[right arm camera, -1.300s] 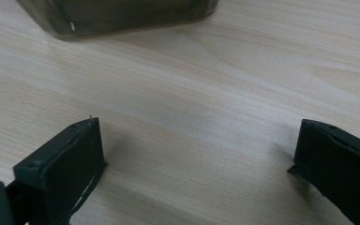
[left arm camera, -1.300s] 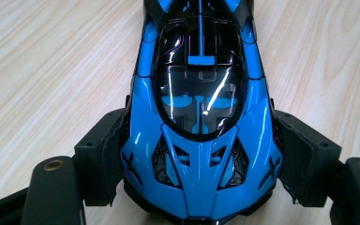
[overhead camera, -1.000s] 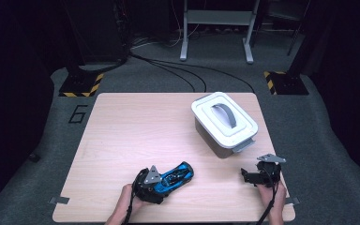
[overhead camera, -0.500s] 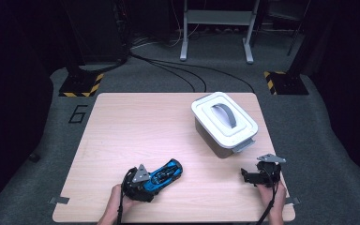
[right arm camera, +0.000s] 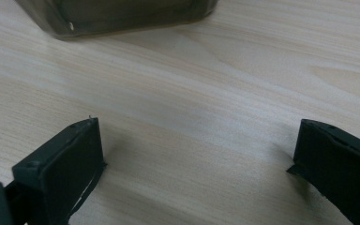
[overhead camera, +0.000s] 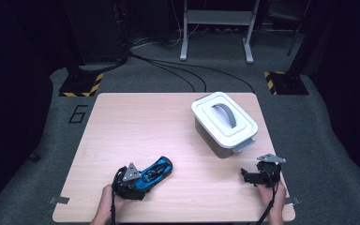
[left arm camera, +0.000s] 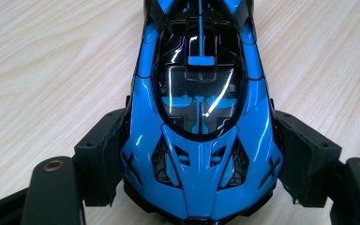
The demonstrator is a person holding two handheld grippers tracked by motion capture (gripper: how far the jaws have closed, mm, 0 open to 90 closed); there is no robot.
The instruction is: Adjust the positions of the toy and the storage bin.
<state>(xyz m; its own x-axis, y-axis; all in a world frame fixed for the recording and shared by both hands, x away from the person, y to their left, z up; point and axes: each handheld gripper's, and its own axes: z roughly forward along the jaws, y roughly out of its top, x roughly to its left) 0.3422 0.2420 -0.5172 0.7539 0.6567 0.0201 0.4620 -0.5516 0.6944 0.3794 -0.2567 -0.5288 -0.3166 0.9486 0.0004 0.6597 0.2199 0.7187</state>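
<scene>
i see the blue toy sports car (overhead camera: pixel 155 171) sitting upright on its wheels on the desk (overhead camera: pixel 140 126), near the front edge, left of centre. it is glossy blue with a black cockpit and black vents. one end is pinched between my left gripper's (left arm camera: pixel 197 164) fingers (left arm camera: pixel 101 154).

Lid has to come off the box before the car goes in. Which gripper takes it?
Right. The right gripper is open, holds nothing and sits just in front of the box. The left gripper is shut on the car, farther from the box.
</scene>
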